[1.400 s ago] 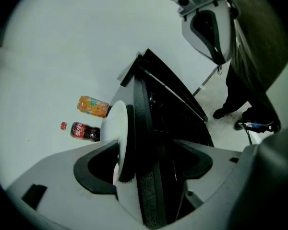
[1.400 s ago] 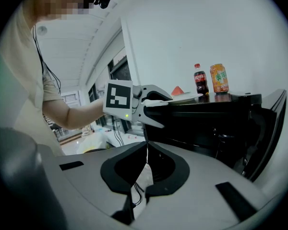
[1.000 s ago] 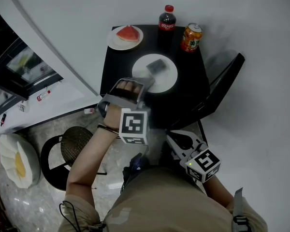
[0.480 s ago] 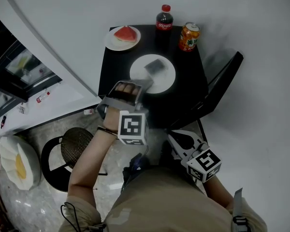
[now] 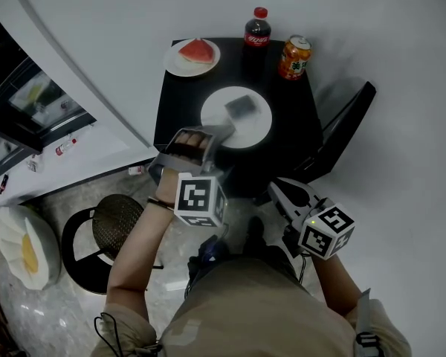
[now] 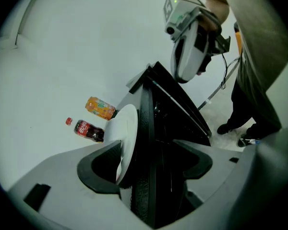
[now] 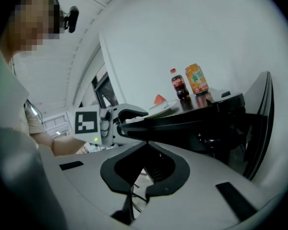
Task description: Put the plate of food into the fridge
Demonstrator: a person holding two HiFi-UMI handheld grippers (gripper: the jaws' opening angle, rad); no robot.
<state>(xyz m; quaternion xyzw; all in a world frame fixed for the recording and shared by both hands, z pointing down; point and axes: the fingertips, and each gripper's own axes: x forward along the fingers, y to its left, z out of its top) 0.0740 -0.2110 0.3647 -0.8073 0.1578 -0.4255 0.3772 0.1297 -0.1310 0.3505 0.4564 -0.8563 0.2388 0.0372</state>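
The white round plate with dark food (image 5: 221,123) lies in the middle on top of the black fridge (image 5: 182,103). Behind it, from left to right, are a small white plate with a red melon slice (image 5: 174,58), a dark cola bottle (image 5: 257,30) and an orange drink can (image 5: 293,56).

The head view looks steeply down from above the person, with the fridge top (image 5: 290,117) at twelve o'clock. The left gripper view sits close against the plate (image 6: 125,128) at that top's edge, rolled sideways, facing across it to the cola bottle (image 6: 86,129) and can (image 6: 100,108) at nine o'clock. The right gripper view looks nearly level from farther back and sees both at one o'clock. All three views share them.
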